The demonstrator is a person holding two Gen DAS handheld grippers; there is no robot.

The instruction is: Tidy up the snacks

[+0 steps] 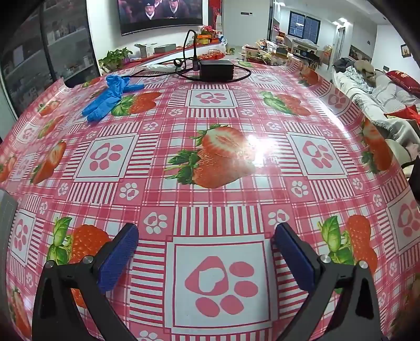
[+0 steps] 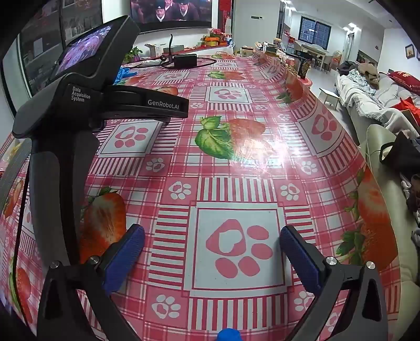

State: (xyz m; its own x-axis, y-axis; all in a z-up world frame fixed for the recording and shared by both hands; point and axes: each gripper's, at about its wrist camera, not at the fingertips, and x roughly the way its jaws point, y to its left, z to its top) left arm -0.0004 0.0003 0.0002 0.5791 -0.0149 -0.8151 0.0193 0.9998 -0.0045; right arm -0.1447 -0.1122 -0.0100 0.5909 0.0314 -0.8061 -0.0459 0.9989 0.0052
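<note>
Snacks lay between neither gripper's blue pads: the left gripper (image 1: 206, 233) and right gripper (image 2: 212, 234) both hung spread wide above the strawberry tablecloth (image 1: 225, 199).

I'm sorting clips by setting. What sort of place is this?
Probably a home living and dining room: a table under a pink strawberry-print plastic tablecloth, a wall-mounted television, and a cloth-covered sofa.
</note>
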